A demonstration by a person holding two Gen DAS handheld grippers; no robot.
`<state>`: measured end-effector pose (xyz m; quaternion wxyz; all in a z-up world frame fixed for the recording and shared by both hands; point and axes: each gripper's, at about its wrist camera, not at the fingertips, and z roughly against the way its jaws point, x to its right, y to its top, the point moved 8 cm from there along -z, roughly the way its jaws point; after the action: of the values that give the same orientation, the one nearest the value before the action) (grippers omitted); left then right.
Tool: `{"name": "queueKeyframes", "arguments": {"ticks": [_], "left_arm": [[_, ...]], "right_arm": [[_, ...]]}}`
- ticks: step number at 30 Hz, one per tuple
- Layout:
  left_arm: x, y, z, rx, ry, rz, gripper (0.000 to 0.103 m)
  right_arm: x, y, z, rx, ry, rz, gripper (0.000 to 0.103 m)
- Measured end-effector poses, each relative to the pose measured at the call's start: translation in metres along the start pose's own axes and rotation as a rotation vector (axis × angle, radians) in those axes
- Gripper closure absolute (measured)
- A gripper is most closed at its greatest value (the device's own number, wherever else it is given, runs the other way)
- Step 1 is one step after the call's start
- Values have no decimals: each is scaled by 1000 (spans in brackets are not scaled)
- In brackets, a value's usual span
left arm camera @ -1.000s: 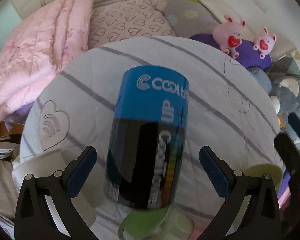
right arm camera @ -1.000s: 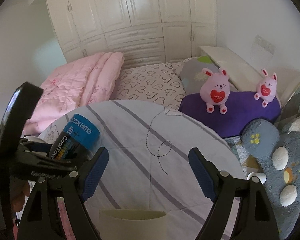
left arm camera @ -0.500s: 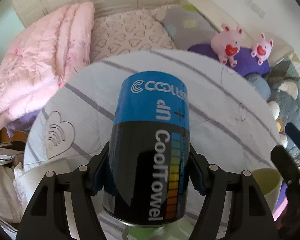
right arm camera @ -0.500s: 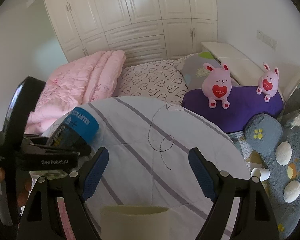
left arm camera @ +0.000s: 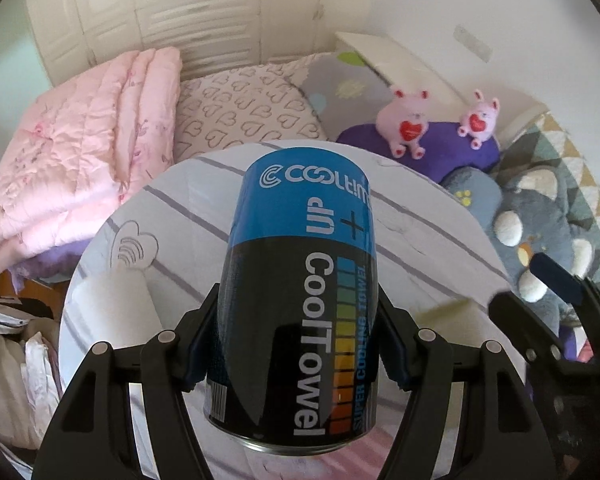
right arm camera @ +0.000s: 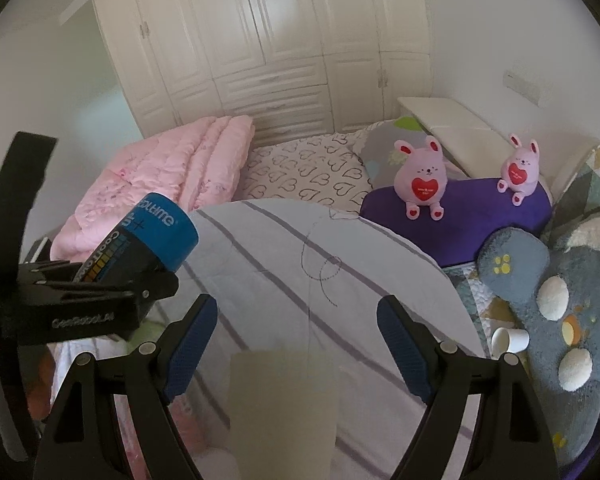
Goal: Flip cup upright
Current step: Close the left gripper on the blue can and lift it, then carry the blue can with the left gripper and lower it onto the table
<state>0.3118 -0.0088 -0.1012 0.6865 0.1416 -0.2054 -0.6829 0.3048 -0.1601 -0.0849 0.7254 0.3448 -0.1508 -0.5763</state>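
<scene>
My left gripper [left arm camera: 296, 344] is shut on a blue and black "CoolTowel" can [left arm camera: 300, 296] and holds it raised and tilted above the bed, blue end away from me. The can and left gripper also show at the left of the right wrist view [right arm camera: 140, 248]. My right gripper [right arm camera: 296, 336] is open, and a blurred cream cup [right arm camera: 282, 412] sits low between its fingers, not gripped. The cup shows as a faint yellowish blur in the left wrist view [left arm camera: 444, 308].
A striped white quilt [right arm camera: 300, 272] covers the bed. A folded pink duvet [left arm camera: 80, 160] lies at the back left. Two pink plush rabbits [right arm camera: 420, 180] sit on a purple cushion [right arm camera: 472, 212]. A small white paper cup [right arm camera: 508, 340] lies at the right by a grey plush [right arm camera: 572, 300].
My left gripper closed on the can and lifted it, tilting the view up toward the wardrobe. My right gripper stayed open and also rose.
</scene>
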Motion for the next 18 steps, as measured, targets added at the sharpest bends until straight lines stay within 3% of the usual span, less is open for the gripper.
{"name": "queueKeyframes", "arguments": {"ticks": [10,18], "left_arm": [[39,-61,71,86,-23,-25,34],[63,-131,84,59,-43,1,34]], "right_arm": [[9,-25,66,51,0,-37,19],[5,-61,95,19,22,-27,19]]}}
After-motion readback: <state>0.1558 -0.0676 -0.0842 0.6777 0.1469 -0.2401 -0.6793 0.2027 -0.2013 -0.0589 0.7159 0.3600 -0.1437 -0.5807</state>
